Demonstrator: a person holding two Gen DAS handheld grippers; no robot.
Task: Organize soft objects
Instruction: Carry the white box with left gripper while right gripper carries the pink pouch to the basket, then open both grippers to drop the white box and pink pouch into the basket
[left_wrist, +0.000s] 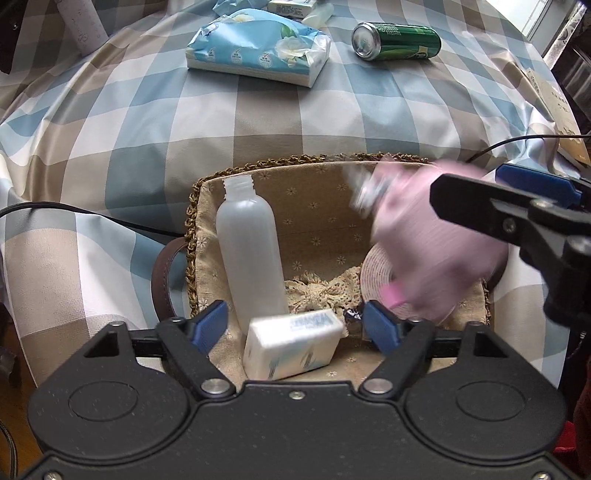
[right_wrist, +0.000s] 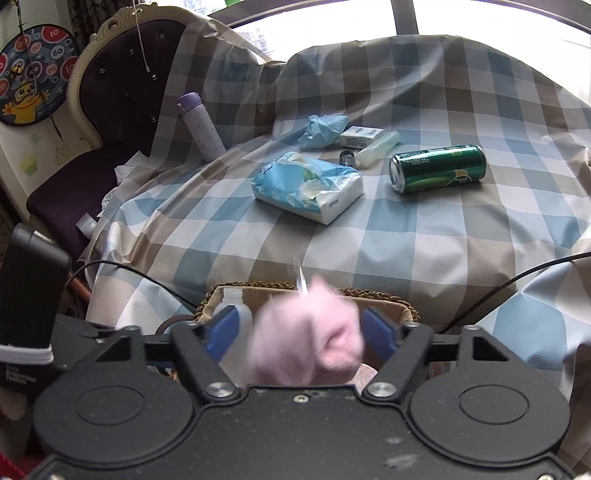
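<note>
Both grippers hang over the woven basket, each with its blue-padded jaws spread wide and nothing clamped. Between the fingers of the left gripper sits a small white tissue pack with blue print, tilted and slightly smeared; whether it rests on the basket's floor or is in mid-air is hard to tell. The right gripper shows a pink fuzzy soft thing in the gap between its pads, heavily blurred, with a thin white tag-like strip at its top; it appears loose rather than pinched, since both pads stand clear of it. From the left wrist view the same pink blur hovers over the basket's right half, with the right gripper's black finger reaching in from the right edge.

Inside the basket, lined with beige flower-print cloth and edged in braided straw, a frosted translucent plastic bottle without a cap leans against the left wall. A cream crocheted lace piece lies crumpled on the floor, beside a pinkish ribbed round shape partly hidden by the blur.

Farther out on the glossy blue, tan and white checked cloth lie a blue floral tissue packet, soft and creased, and a green can on its side, well apart from the basket.
</note>
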